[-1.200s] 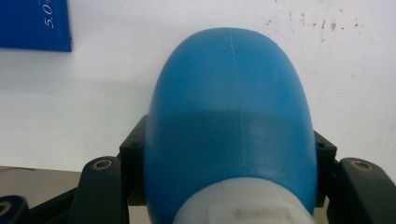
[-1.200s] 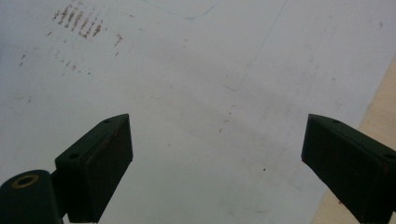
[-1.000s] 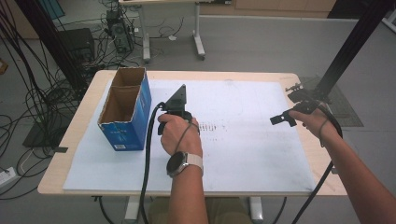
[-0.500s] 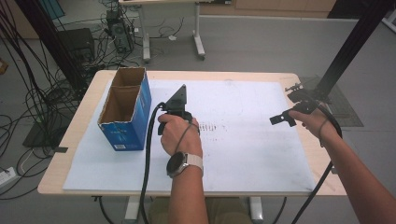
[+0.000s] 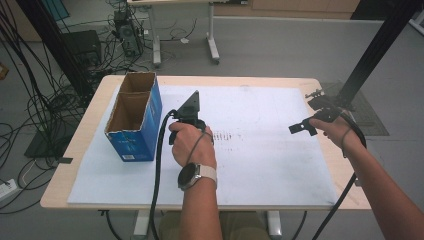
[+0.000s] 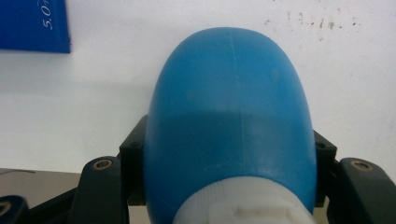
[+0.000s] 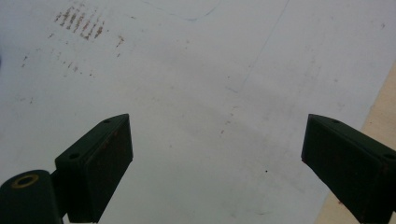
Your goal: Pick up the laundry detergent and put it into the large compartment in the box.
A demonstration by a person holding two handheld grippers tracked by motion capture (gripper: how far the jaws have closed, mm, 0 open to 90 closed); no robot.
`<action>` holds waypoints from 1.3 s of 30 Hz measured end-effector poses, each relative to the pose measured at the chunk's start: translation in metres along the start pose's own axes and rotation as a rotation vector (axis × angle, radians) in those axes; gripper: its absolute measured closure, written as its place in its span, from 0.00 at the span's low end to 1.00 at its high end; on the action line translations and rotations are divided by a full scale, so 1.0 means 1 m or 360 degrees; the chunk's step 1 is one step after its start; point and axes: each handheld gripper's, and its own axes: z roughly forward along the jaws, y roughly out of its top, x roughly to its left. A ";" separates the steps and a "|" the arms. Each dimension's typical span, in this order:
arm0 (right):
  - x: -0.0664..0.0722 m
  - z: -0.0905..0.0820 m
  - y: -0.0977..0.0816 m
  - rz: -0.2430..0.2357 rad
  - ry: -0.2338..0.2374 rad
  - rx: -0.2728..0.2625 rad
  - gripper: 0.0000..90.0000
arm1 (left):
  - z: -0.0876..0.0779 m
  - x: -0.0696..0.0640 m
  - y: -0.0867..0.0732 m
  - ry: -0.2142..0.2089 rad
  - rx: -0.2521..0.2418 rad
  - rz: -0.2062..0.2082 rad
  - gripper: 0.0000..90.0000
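Left gripper (image 6: 229,196) clamped on a blue bottle (image 6: 229,116), white cap end toward the camera, rounded base pointing out over the white sheet (image 5: 260,150). In the high view the left hand (image 5: 192,142) covers the bottle, so its height above the surface is hard to judge, probably just off it. It sits just right of the open blue cardboard box (image 5: 132,117). Right gripper (image 7: 215,163) jaws wide apart, nothing between them, over the sheet near the surface's right edge, well apart from the bottle.
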 end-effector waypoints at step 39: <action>0.001 -0.003 -0.002 0.0016 -0.0023 0.0007 0.10 | -0.010 0.005 0.000 -0.0035 0.0016 0.0081 0.42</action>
